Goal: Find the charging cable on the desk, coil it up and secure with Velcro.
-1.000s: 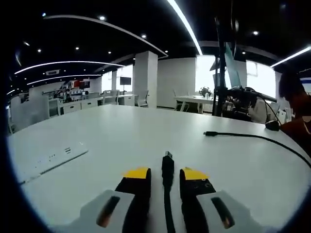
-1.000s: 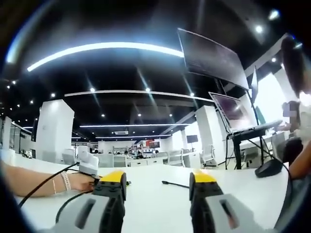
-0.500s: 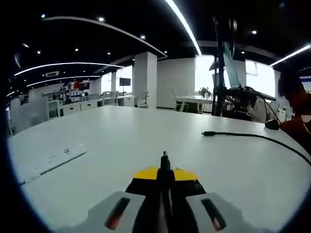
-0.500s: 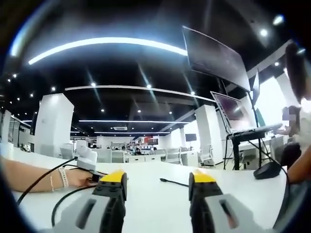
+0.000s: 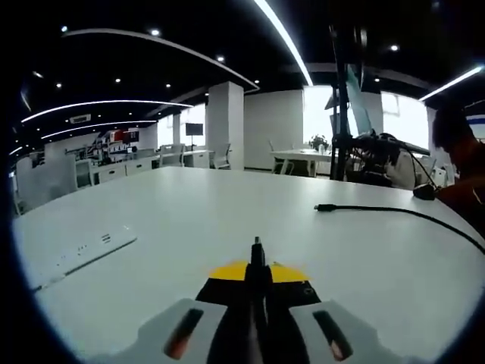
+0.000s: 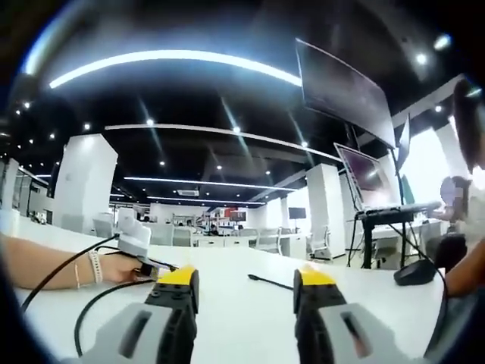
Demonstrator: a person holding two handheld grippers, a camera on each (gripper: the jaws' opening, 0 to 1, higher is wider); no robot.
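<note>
Now left gripper (image 5: 258,274) clamps the charging cable (image 5: 257,254), no writing legible.

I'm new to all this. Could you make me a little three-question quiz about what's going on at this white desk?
1. True or false: the left tongs are closed on one end of the black charging cable.
2. Are the right tongs A) open and empty, B) closed on the cable, or C) holding a Velcro strap?
3. What flat white item lies on the desk to the left in the left gripper view?

Key:
1. True; the plug sticks out past the yellow tips.
2. A.
3. A white power strip.
</note>
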